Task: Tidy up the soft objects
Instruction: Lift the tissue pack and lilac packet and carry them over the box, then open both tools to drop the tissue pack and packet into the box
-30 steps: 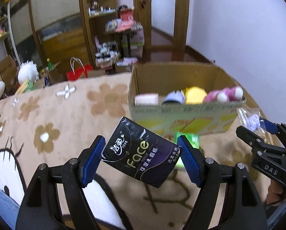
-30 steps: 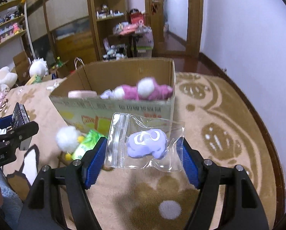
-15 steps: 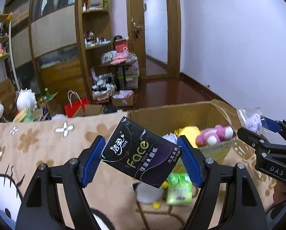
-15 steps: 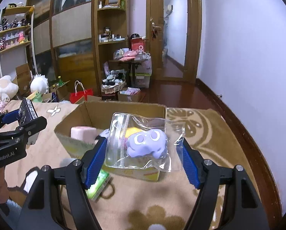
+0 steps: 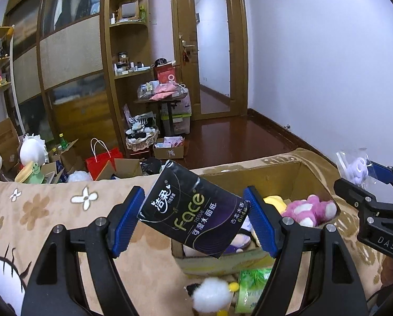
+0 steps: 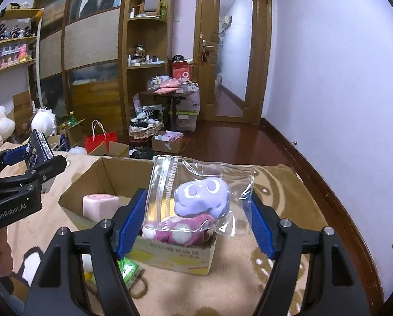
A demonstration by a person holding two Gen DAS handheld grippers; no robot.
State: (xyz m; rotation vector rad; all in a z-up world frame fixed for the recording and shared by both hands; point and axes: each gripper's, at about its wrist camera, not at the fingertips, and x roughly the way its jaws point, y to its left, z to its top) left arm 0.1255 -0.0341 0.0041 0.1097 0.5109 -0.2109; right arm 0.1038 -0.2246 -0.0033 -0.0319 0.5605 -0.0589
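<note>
My left gripper (image 5: 195, 221) is shut on a black tissue pack (image 5: 193, 210), held tilted in the air over the near left corner of the cardboard box (image 5: 272, 169). My right gripper (image 6: 196, 217) is shut on a clear zip bag with a purple soft toy (image 6: 201, 197), above the box (image 6: 101, 173). Inside the box lie a pink plush (image 5: 311, 209), a yellow toy (image 5: 274, 201) and a pink cube (image 6: 99, 205). On the blanket in front of the box are a white fluffy toy (image 5: 212, 295) and a green packet (image 5: 251, 287).
The box stands on a beige patterned blanket (image 5: 38, 210). Beyond the bed are wooden shelves (image 5: 128, 52), a red paper bag (image 5: 104, 159), cartons, a cluttered small table (image 5: 164, 97) and a door (image 5: 212, 50). A white wall (image 5: 328, 65) runs along the right.
Both grippers have risen with their loads still gripped; the box has dropped lower in both views, and more of the room and the box's inside shows.
</note>
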